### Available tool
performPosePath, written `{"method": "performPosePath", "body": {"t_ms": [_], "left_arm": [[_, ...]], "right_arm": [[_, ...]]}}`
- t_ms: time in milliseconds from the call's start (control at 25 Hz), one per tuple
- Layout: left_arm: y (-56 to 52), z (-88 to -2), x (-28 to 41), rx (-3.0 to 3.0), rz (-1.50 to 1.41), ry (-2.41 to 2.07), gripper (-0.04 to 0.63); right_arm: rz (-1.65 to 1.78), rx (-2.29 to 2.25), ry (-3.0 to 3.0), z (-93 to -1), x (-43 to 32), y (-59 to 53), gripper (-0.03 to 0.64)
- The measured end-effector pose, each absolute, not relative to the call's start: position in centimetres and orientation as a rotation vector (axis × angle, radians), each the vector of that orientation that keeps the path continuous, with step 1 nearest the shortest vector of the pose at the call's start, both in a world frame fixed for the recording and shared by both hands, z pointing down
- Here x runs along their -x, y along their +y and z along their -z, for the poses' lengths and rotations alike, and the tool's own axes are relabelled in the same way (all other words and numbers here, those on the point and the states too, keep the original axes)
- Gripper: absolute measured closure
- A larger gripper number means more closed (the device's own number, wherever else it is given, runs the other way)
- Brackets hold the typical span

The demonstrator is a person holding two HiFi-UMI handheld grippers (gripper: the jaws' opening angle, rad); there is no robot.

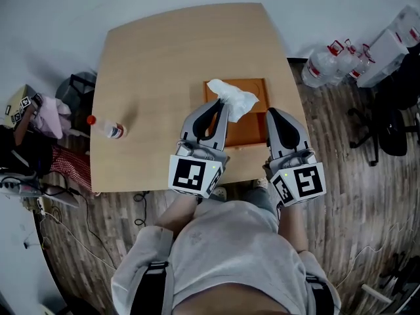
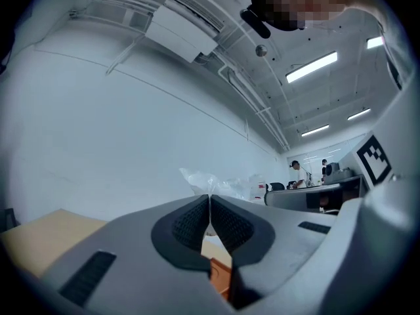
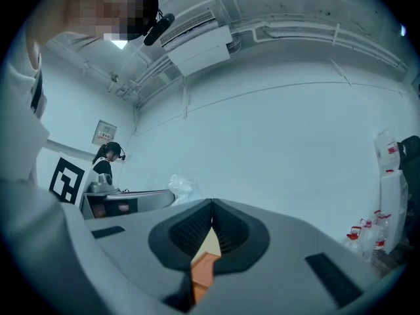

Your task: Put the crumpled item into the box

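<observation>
Crumpled item (image 1: 235, 99): white and thin, tissue or film. It is judged very light, soft and compressible, not fragile, and may cling to the pads on release. It is pinched at its lower edge by the left hand-held gripper (image 1: 220, 107), jaws closed on it; an edge pinch is judged sufficient. It is held over the upper part of the orange box (image 1: 254, 128), frame centre; contact with the box cannot be told. Right hand-held gripper (image 1: 272, 113): jaws closed, nothing gripped, at the box's right edge. Desk (image 1: 164, 58): smooth pale wood, small bottle (image 1: 108, 130) at left. Plank floor, water bottles (image 1: 328, 61) at upper right.
</observation>
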State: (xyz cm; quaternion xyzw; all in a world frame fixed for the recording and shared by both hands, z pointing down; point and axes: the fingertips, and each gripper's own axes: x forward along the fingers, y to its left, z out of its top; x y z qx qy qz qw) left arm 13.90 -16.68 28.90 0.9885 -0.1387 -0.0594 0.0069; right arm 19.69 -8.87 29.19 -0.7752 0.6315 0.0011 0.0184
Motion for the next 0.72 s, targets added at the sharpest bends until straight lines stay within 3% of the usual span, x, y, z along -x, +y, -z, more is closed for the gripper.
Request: {"method": "performPosePath", "body": {"t_ms": [720], "left_arm": [[-18.0,-29.6,-16.4,-2.980,0.173,-0.900,0.577]], "right_arm": [[0.024,2.079,2.326,-29.4,-24.3,-12.6,0.606]]}}
